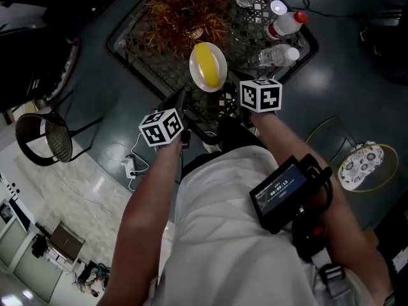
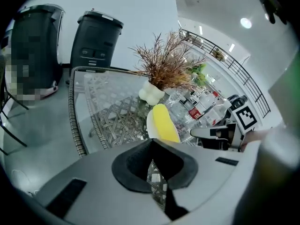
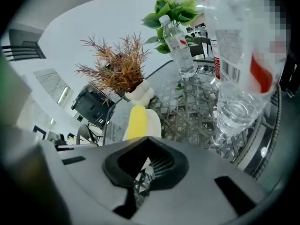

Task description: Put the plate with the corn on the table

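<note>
Well, the white plate [image 1: 195, 69] with the yellow corn [image 1: 210, 65] seems to sit on the glass desk [image 1: 137, 43] already, so I think the job is almost done and only backing the hands off is left. The left tool [image 2: 151, 140] and the right tool [image 3: 147, 138] sit just behind the plate, each pressed together with nothing in it. A dry brown plant [image 1: 185, 8] and water bottles [image 1: 280, 55] stand close by, so backing off needs care.

Plate [image 2: 151, 123] beyond left fingertips [image 2: 133, 148]: glossy white. Table [image 2: 108, 97]: glass over woven wicker. Bottle [image 3: 234, 69] beyond right fingertips [image 3: 180, 150]: clear plastic.
</note>
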Demonstrator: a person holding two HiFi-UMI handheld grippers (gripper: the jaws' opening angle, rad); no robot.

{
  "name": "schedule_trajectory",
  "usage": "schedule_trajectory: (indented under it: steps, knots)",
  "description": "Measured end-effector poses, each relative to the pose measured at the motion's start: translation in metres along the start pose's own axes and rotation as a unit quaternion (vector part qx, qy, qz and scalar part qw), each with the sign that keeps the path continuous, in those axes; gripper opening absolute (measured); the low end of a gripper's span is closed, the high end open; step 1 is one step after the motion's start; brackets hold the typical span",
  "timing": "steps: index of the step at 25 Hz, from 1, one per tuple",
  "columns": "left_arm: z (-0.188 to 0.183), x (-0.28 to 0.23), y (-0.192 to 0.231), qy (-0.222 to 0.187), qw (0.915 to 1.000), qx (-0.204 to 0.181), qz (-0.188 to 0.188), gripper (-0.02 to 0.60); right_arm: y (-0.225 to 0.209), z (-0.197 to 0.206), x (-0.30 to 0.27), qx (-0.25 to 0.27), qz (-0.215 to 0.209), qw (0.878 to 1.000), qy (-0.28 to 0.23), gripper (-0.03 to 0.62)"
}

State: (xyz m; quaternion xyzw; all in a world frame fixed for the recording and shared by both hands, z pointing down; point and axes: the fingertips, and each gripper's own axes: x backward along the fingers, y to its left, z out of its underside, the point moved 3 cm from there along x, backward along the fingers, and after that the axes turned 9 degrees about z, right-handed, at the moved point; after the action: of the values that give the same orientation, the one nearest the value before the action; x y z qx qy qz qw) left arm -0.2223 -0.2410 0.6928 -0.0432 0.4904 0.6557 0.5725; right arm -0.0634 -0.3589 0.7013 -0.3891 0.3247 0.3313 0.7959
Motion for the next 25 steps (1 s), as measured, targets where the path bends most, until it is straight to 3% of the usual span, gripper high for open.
schedule_trajectory:
  steps: [9,16,25]
  knots:
    - [0.027,0.069,-0.031,-0.018,0.9984,-0.035,0.041,0.006,0.035,0.027,0.049,0.001,-0.039,0.999,-0.028,0.008]
    - [0.054,0.115,-0.023,-0.049,0.9981,0.005,0.038,0.006,0.052,0.054,0.081,0.019,-0.042,0.998,-0.033,0.008]
    - [0.064,0.16,-0.039,-0.074,0.9946,-0.032,0.066,0.006,0.082,0.077,0.127,0.029,-0.059,0.996,-0.055,0.008]
